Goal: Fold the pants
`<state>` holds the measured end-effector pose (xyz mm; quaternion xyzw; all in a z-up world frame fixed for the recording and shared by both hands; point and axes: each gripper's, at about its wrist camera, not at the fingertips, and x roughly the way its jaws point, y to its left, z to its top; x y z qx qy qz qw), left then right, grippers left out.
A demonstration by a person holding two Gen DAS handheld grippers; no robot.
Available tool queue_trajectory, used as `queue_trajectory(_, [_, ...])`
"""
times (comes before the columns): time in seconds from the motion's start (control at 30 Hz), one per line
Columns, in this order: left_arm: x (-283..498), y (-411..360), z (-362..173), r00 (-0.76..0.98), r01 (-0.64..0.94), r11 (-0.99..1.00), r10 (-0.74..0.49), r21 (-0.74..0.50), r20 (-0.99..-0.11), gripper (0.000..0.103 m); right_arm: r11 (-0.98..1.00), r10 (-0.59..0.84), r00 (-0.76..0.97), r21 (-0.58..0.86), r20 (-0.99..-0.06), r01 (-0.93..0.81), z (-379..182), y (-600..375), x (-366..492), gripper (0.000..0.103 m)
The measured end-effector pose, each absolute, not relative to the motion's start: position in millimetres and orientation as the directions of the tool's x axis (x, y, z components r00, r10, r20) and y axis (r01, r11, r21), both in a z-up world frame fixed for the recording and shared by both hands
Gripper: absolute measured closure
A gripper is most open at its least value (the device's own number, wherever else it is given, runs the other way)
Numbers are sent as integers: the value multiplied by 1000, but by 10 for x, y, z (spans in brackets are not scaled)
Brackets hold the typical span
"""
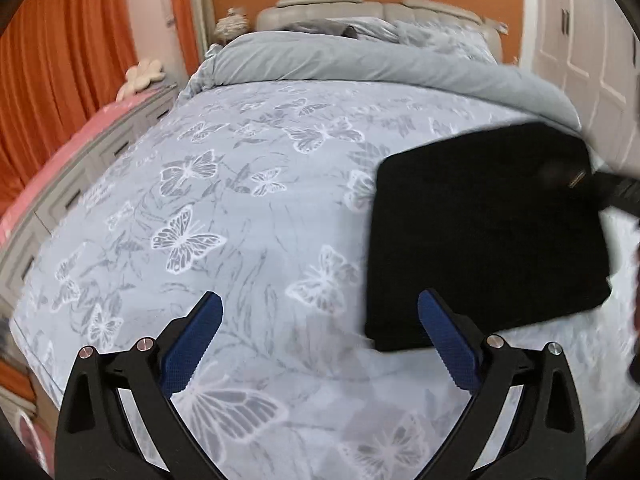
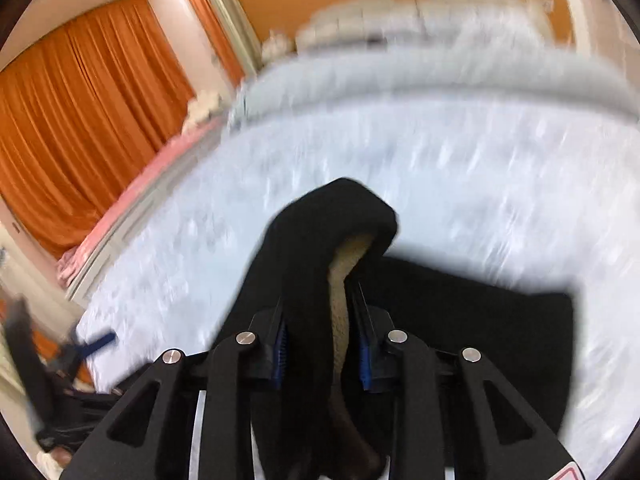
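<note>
The black pants lie folded into a compact rectangle on the right side of the bed. My left gripper is open and empty, hovering above the bedspread just left of the pants' near corner. My right gripper is shut on a raised fold of the black pants, with a beige inner lining showing between the fingers. In the left wrist view the right gripper shows only as a dark blurred shape at the pants' far right corner. The right wrist view is motion-blurred.
The bed has a pale blue butterfly-print cover with a grey duvet bunched at the head. A low grey drawer unit with a pink top runs along the left. Orange curtains and white wardrobe doors flank the bed.
</note>
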<state>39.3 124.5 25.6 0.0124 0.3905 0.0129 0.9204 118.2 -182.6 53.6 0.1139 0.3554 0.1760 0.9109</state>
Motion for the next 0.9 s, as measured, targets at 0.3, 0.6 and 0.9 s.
queue_trajectory(0.3, [596, 1088, 41, 613, 12, 999, -49, -52, -788, 6, 954, 103, 497, 226, -861, 196, -509, -3148, 1496, 61])
queue_trajectory(0.6, [618, 618, 66, 614, 78, 994, -105, -72, -782, 6, 963, 165, 605, 259, -779, 70, -122, -3233, 1044, 39])
queue_trajectory(0.9, [717, 34, -22, 595, 137, 989, -134, -64, -792, 6, 970, 220, 525, 241, -822, -29, -491, -2915, 952, 69])
